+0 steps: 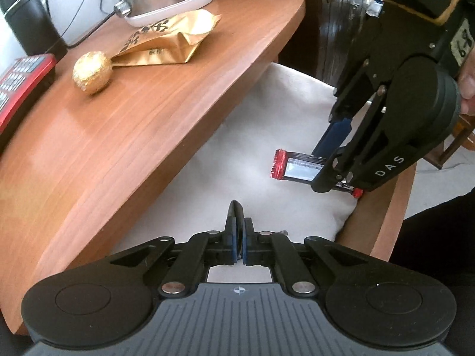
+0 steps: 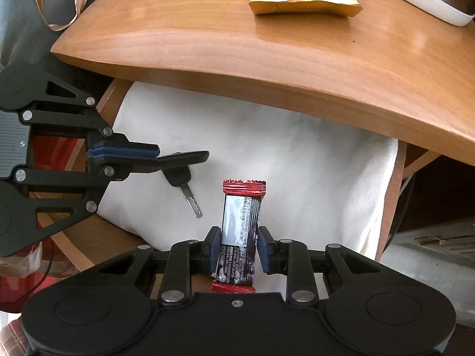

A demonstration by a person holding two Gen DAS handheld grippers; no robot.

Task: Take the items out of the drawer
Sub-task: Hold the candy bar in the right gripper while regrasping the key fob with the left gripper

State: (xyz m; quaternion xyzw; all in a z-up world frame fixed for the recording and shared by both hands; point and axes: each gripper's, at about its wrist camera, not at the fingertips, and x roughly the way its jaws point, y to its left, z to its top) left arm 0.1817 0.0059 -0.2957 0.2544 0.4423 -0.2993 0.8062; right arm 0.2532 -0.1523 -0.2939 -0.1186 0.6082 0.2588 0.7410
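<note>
Left gripper (image 2: 154, 155): clamped on black key fob (image 2: 184, 157), near drawer's left rim (image 2: 108, 101).
Right gripper (image 2: 239, 244): gripped snack bar (image 2: 241, 222); white liner (image 2: 297, 163) bare beyond.

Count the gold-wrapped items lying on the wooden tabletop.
2. A gold foil ball sits near the red calculator, and a gold pouch lies beside it, against the steel pot's white base. Others may be out of view.

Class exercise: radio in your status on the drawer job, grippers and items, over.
Left gripper shut on key fob, key dangling. Right gripper shut on snack bar. Both over white cloth in drawer. Desk top overhangs, path clear.
</note>
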